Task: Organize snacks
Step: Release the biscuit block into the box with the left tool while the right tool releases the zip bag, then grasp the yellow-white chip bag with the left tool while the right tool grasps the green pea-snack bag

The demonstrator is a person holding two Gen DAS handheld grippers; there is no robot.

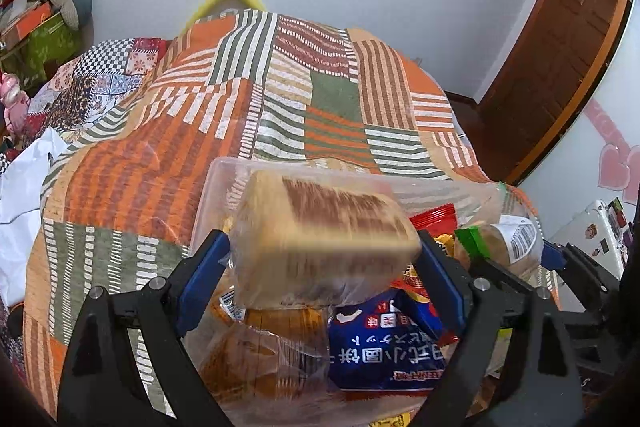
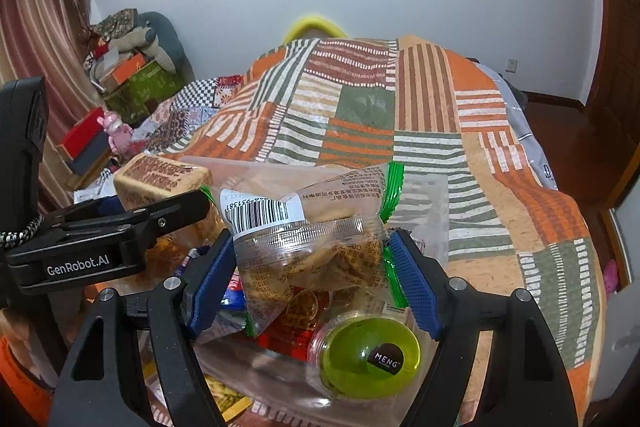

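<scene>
My left gripper (image 1: 322, 259) is shut on a wrapped toasted bread loaf (image 1: 320, 231) and holds it above a clear plastic bin (image 1: 224, 171) of snacks. The loaf also shows in the right wrist view (image 2: 160, 179). A blue snack bag (image 1: 384, 351) and a red packet (image 1: 434, 217) lie in the bin below. My right gripper (image 2: 310, 267) is shut on a clear green-edged pastry packet (image 2: 312, 235) with a barcode label, held over the same bin. A green round jelly cup (image 2: 366, 355) lies under it.
The bin rests on a bed with an orange, green and white striped quilt (image 1: 280, 95). Boxes and cushions are piled at the left (image 2: 132, 67). A wooden door (image 1: 560, 59) stands at the right and a white cloth (image 1: 20, 183) lies at the left.
</scene>
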